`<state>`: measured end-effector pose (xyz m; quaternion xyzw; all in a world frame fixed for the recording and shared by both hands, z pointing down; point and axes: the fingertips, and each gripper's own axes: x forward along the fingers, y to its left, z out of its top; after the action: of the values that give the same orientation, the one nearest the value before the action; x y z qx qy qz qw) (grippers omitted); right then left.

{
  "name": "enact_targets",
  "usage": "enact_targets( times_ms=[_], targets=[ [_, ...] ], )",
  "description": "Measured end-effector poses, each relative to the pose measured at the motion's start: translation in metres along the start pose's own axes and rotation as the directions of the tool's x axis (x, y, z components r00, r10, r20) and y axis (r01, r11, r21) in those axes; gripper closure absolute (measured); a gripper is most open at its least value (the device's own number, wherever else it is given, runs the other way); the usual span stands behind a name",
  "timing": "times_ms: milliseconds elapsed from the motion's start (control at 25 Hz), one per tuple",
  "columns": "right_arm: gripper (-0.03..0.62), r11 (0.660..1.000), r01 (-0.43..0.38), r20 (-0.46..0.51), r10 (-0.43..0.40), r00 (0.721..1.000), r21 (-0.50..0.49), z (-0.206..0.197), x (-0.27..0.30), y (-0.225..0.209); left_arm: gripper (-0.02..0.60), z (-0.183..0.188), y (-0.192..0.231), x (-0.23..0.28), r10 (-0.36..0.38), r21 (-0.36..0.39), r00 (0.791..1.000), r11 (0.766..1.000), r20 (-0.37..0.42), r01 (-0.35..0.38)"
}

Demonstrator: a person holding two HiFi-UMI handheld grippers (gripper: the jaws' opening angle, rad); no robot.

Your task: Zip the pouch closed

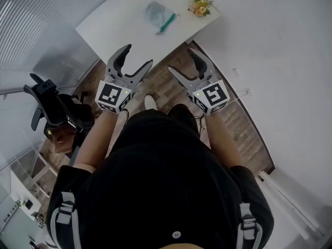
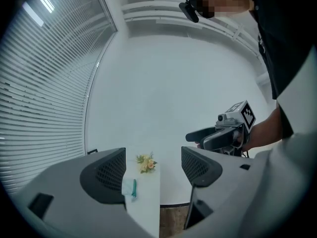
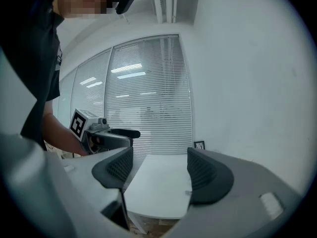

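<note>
Now the pouch (image 1: 157,14) lies flat on the far part of the white worktop (image 1: 122,27), a pale translucent bag with a teal zipper strip (image 1: 167,22) along one side. Its long axis runs diagonally across the worktop. In the head view the zipper strip slants from lower left to upper right and sits on the edge turned toward a small bunch of yellow and pink flowers (image 1: 199,4). The flowers stand near the pouch at the worktop's corner, apart from it. Whether the zipper is drawn shut cannot be told at this distance. The left tool (image 1: 138,56) and the right tool (image 1: 181,61) are held side by side in the air at about the worktop's near edge, above a wooden floor (image 1: 158,84). Both are well apart from the pouch and point toward it. Each tool's jaws stand wide apart with nothing between them. In the left gripper view the pouch and flowers show far off through the gap, and in the right gripper view only bare worktop surface does. A black office chair (image 1: 52,105) stands to the person's left, beside the worktop. Slatted blinds (image 3: 143,108) cover the window behind it, and a plain white wall (image 1: 270,35) closes the right side.
</note>
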<state>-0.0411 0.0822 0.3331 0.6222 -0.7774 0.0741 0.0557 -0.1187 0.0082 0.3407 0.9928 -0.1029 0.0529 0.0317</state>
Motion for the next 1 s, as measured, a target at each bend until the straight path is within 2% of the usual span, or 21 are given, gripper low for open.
enact_targets(
  times_ms=[240,440,720,1000],
  targets=[
    [0.253,1.000,-0.003,-0.029,0.003,1.000,0.000,-0.004,0.020,-0.028,0.247,-0.004,0.024,0.024,0.014,-0.024,1.000,1.000,-0.009,-0.014],
    [0.253,0.999,-0.041,-0.041,0.041,0.998,0.009,-0.011,0.037,-0.067,0.247,-0.009,0.036,0.051,0.057,-0.035,0.998,0.998,-0.024,-0.058],
    [0.253,0.987,-0.162,-0.057,0.163,0.985,0.019,-0.015,0.068,-0.132,0.247,-0.016,0.059,0.103,0.171,-0.053,0.983,0.983,-0.065,-0.175],
    [0.253,0.954,-0.300,-0.120,0.301,0.946,0.027,-0.037,0.101,-0.187,0.247,-0.033,0.075,0.152,0.273,-0.063,0.952,0.957,-0.136,-0.284]
  ],
)
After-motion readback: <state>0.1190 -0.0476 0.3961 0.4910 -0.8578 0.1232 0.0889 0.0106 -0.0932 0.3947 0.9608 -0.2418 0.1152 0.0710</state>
